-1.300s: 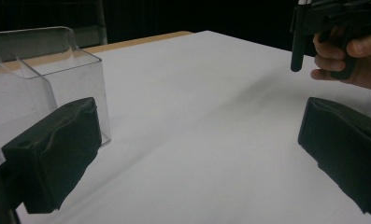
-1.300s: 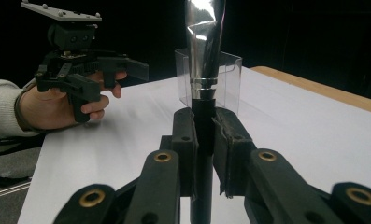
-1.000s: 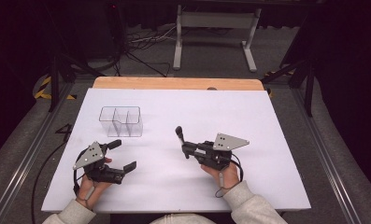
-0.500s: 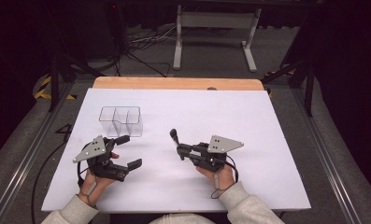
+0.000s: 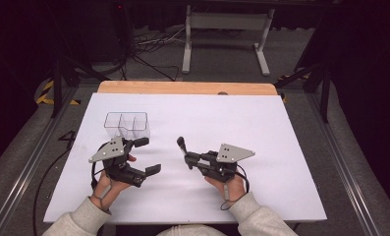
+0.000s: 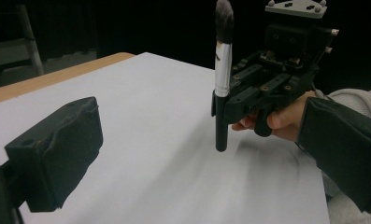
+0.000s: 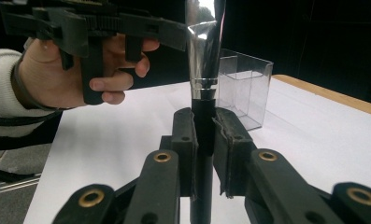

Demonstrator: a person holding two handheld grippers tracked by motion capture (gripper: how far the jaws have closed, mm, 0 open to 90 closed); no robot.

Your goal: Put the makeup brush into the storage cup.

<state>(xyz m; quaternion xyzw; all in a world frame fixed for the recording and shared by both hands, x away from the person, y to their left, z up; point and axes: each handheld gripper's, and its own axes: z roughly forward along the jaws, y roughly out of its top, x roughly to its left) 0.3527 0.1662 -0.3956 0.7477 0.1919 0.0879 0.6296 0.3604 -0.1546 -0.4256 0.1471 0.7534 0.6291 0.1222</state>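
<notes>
Right gripper (image 5: 188, 158) pinches a makeup brush (image 6: 222, 79) upright by its black handle, well right of the clear divided box (image 5: 127, 124); left gripper (image 5: 148, 155), jaws spread, sits just in front of that box. Brush looks light, stiff-handled, soft-tipped; the handle suits gripping. Box compartments look empty

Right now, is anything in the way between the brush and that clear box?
Nothing visible sits on the white table between them. The right tool holds the brush upright, and the clear box stands apart, farther back. The open left tool hovers close to that path.
</notes>
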